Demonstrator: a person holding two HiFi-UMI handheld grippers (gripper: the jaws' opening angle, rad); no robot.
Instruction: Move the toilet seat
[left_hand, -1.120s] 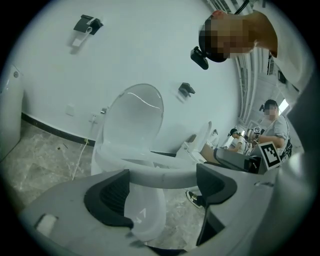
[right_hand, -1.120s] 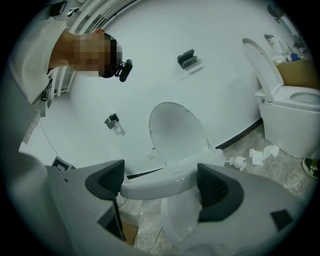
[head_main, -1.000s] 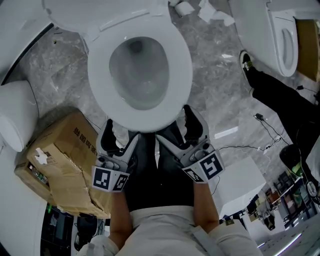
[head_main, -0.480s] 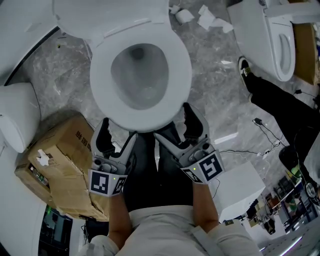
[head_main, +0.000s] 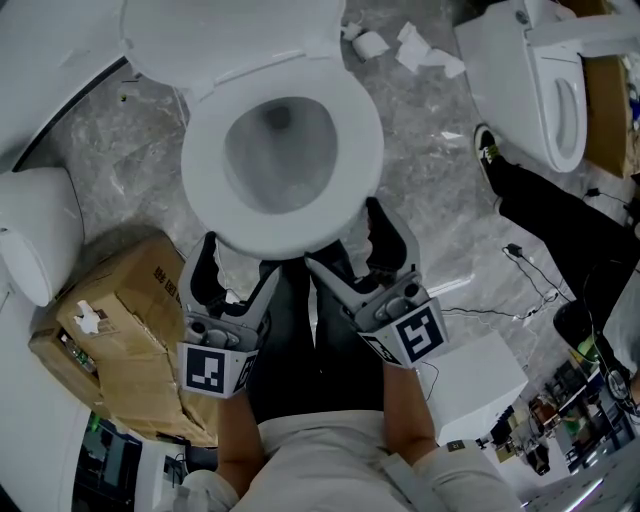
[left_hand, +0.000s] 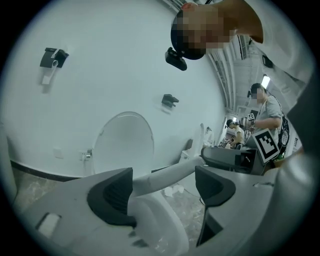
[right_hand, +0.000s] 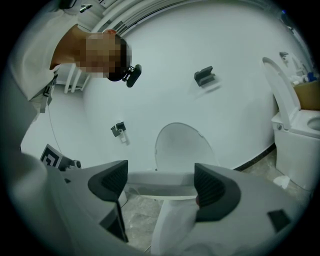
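The white toilet seat (head_main: 200, 170) rings the bowl in the head view, with the lid (head_main: 220, 35) upright behind it. My left gripper (head_main: 238, 265) and right gripper (head_main: 352, 255) reach under the seat's front rim, which hides their tips. In the left gripper view the seat rim (left_hand: 170, 172) crosses slantwise between the wide jaws of the left gripper (left_hand: 165, 189) and touches the left pad. In the right gripper view the seat's front edge (right_hand: 150, 179) lies level between the pads of the right gripper (right_hand: 160, 187), just above the bowl. The right jaws have just been closing a little and remain wide.
A torn cardboard box (head_main: 120, 330) sits at the left on the marble floor. A second toilet (head_main: 540, 80) stands at the upper right, with a person's black-clad leg and shoe (head_main: 490, 140) beside it. Crumpled paper (head_main: 420, 45), cables (head_main: 520, 250) and a white box (head_main: 470, 375) lie around.
Both grippers remain at the seat's front rim and have risen slightly with it. The right gripper's marker cube has rolled a little.
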